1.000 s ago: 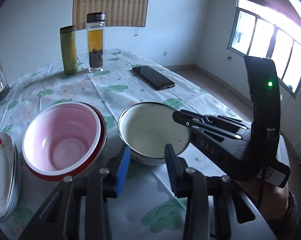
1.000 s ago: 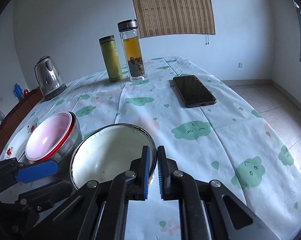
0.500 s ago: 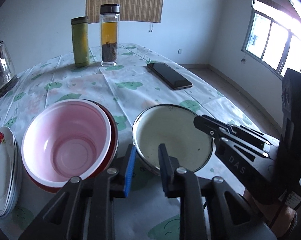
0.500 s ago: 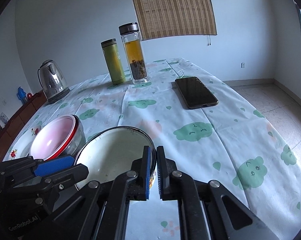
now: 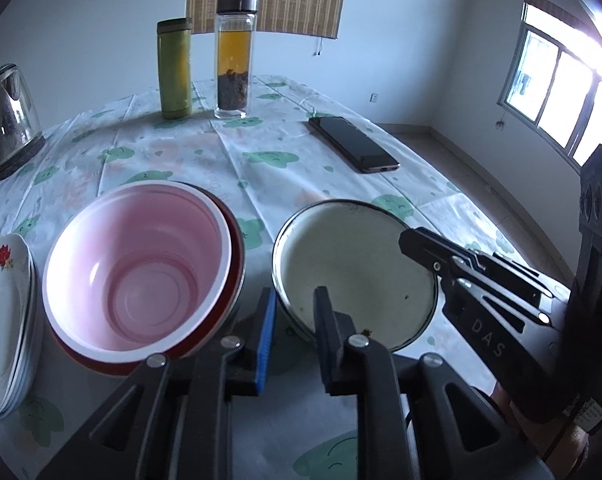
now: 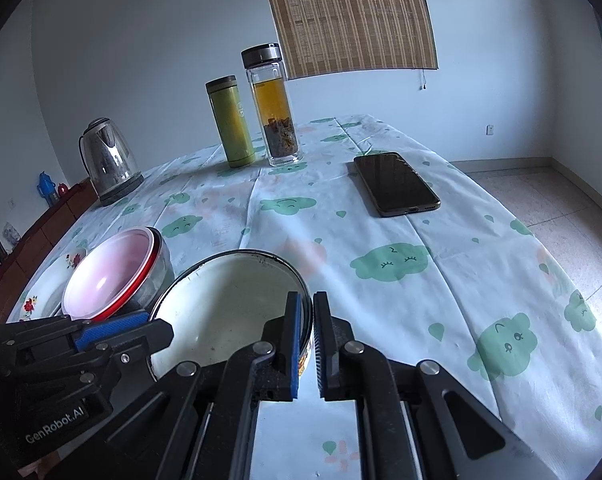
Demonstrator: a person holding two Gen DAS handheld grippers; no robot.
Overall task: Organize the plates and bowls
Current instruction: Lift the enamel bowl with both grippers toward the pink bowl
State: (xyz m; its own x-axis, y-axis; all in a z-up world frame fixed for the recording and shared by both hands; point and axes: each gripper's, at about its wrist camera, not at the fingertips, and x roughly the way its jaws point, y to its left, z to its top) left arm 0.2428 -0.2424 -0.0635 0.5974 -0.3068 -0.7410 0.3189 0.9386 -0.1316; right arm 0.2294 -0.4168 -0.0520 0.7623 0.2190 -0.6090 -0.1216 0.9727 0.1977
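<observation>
A cream enamel bowl (image 5: 357,264) with a dark rim is held between both grippers, above the tablecloth. My left gripper (image 5: 295,312) straddles its near-left rim, one pad inside and one outside. My right gripper (image 6: 305,334) is shut on the bowl's right rim and also shows in the left wrist view (image 5: 453,264). The bowl also shows in the right wrist view (image 6: 229,308). A pink bowl (image 5: 137,268) sits nested in a red-rimmed bowl (image 5: 237,248) just left of it. A stack of white floral plates (image 5: 1,320) lies at the far left.
A dark phone (image 5: 353,144) lies at the right middle of the table. A green flask (image 5: 175,68) and a glass tea bottle (image 5: 233,56) stand at the back. A steel kettle (image 5: 7,116) stands at the back left. The table edge (image 6: 541,264) drops off at the right.
The left gripper has narrowed onto the enamel bowl's near-left rim. The bowl, held by both grippers, has risen and shifted slightly toward the pink bowl.
</observation>
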